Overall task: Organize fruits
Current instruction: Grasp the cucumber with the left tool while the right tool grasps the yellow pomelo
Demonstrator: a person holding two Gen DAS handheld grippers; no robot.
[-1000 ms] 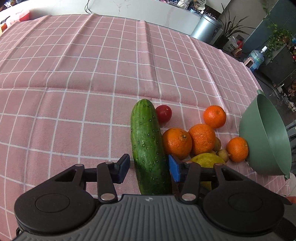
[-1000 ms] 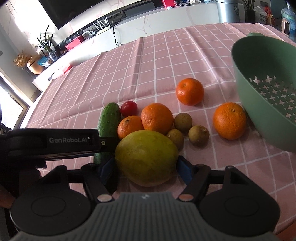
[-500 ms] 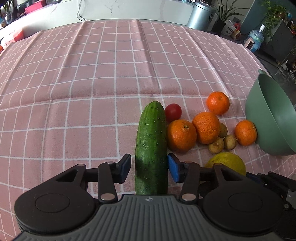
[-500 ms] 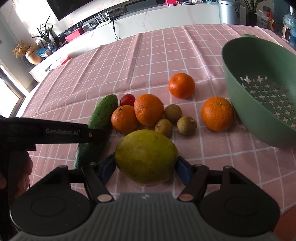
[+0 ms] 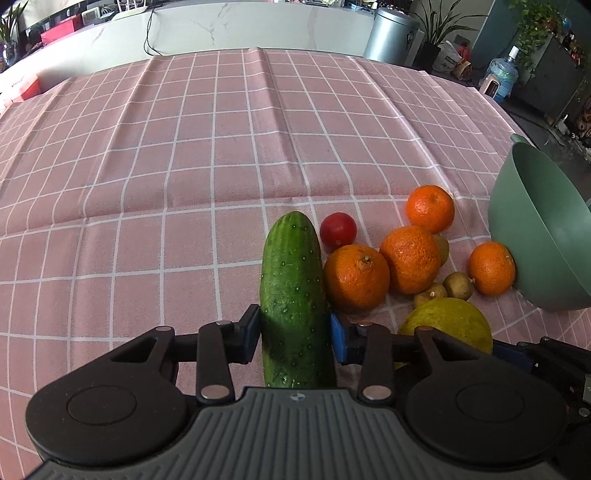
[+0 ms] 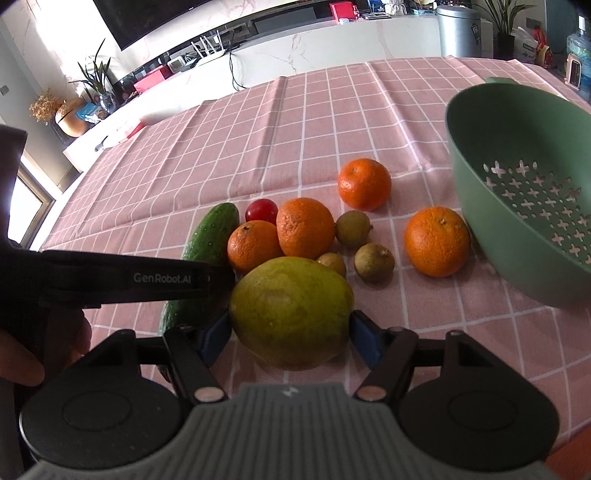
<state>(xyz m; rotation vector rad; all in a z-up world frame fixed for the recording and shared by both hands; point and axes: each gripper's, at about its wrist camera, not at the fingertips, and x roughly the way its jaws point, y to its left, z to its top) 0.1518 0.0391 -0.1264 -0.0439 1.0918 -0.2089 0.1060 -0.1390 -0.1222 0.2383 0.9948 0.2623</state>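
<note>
My left gripper (image 5: pixel 294 334) is shut on a long green cucumber (image 5: pixel 293 291), its blue pads pressing both sides. My right gripper (image 6: pixel 290 334) is shut on a large yellow-green citrus (image 6: pixel 291 312), which also shows in the left wrist view (image 5: pixel 448 321). Several oranges (image 6: pixel 304 227) and a red tomato (image 6: pixel 261 209) lie on the pink checked cloth, with three small brown-green fruits (image 6: pixel 373 261) among them. A green colander bowl (image 6: pixel 524 158) stands at the right, one orange (image 6: pixel 436 246) against it. The left gripper's arm (image 6: pixel 122 278) crosses the right wrist view over the cucumber (image 6: pixel 210 236).
The pink checked tablecloth (image 5: pixel 207 155) covers the table, with creases across it. Beyond the far edge are a white counter (image 5: pixel 258 26), a metal bin (image 5: pixel 395 35) and plants. The table's right edge lies just past the colander (image 5: pixel 535 229).
The left gripper's pads have closed in from a gap onto the cucumber's sides. Both cameras have risen and pulled back a little, with the cucumber and the citrus staying between their pads.
</note>
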